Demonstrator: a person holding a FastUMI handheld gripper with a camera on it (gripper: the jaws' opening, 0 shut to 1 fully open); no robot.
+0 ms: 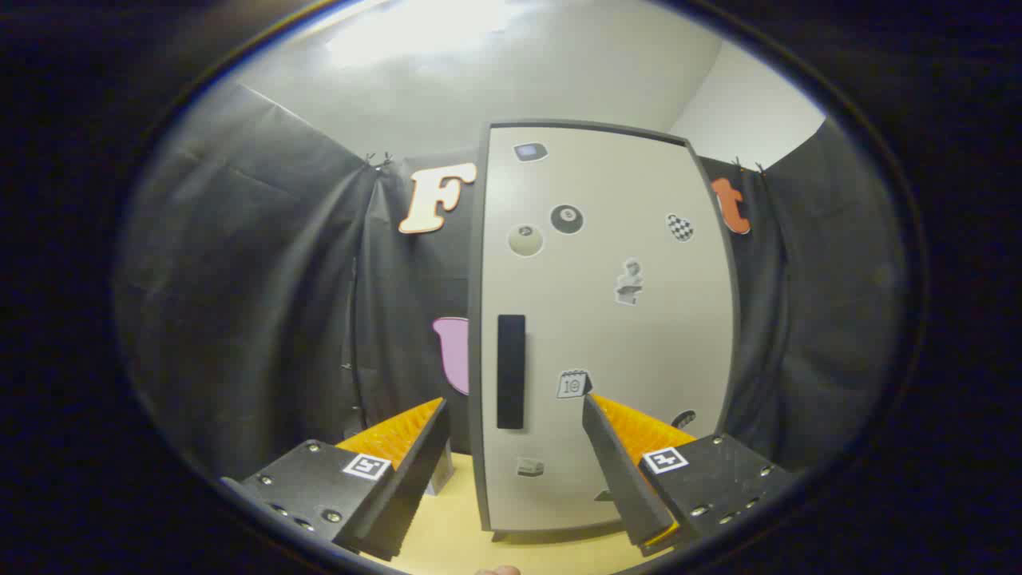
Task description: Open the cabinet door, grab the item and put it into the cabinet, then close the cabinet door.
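Note:
A tall pale cabinet (pixel 607 319) stands just ahead of my gripper (pixel 515 403) on a light wooden table (pixel 455 535). Its door is closed and dotted with small stickers. A dark vertical handle (pixel 511 371) sits near the door's left edge, in line with the gap between my fingers and slightly beyond their tips. The gripper is open, with nothing between the fingers. The left fingertip (pixel 431 411) lies left of the door's edge, and the right fingertip (pixel 595 403) is in front of the door panel. A small grey object (pixel 441 479) peeks out behind the left finger beside the cabinet's base.
Black cloth walls close in behind and on both sides of the cabinet. A white wall and ceiling rise above them. A fingertip of a hand (pixel 499 569) shows at the near table edge.

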